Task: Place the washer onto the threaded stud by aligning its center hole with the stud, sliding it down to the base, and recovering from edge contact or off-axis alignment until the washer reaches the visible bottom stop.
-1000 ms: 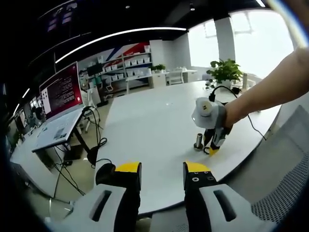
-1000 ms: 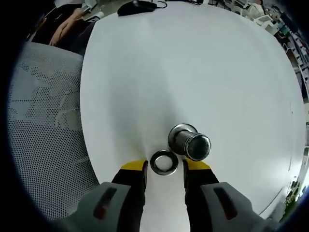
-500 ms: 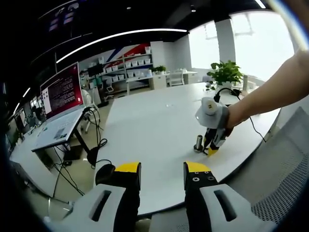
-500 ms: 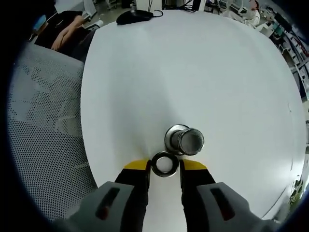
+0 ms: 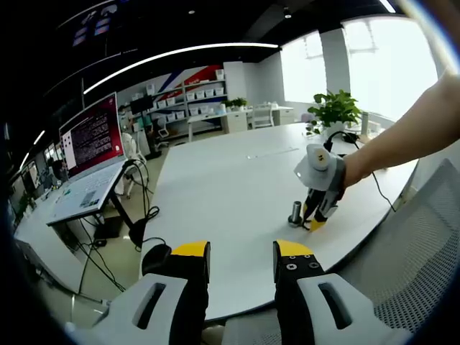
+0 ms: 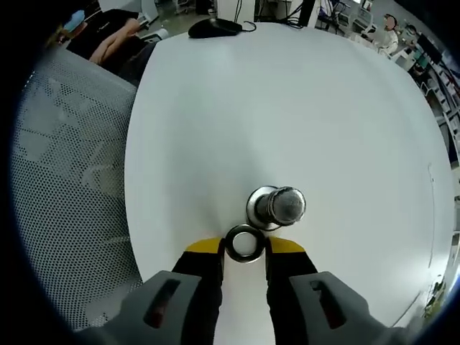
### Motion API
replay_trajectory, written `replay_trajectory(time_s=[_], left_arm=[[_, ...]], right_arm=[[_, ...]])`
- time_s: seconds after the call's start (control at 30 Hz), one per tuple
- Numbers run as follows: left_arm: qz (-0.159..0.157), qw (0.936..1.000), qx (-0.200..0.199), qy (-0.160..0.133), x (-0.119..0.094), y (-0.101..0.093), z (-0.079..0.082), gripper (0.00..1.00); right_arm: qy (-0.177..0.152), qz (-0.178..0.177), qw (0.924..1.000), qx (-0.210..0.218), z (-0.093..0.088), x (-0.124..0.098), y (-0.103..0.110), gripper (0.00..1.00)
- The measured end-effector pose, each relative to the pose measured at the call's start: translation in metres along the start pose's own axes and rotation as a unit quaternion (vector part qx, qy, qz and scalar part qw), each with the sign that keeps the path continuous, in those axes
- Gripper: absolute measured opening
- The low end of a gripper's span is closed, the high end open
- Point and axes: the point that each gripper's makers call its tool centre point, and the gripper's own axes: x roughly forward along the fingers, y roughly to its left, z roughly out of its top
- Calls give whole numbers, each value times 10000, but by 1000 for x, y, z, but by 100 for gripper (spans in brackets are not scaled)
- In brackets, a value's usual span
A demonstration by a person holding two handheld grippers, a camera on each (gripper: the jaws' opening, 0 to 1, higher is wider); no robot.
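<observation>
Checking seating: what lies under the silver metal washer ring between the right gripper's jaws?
Through the silver metal washer's hole, white tabletop shows; the threaded steel stud stands beside it. The ring's underside is hidden.

Left gripper (image 5: 241, 250): two chunky black jaws capped with yellow tips, small screws dotting the black faces, light grey housings below with dark slots. Right gripper (image 6: 243, 246): same build, yellow caps, black jaws, grey shells with reddish-tinted slots. Over by the desk (image 5: 215, 194), the right gripper shows a pale grey body and yellow tip, with a bare forearm behind it.
</observation>
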Motion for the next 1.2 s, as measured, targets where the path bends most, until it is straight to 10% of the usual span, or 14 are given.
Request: replay_trajectory(time_s=[0.5,1.2], left_arm=[[-41,10000,27,34,1,-1,-1,33],[-52,10000,26,52,1,-2,-2,33]], right_arm=[[77,128,9991,-385,-1,-26,3,22],[-194,-289,9945,-992,44,-57,-11,22]])
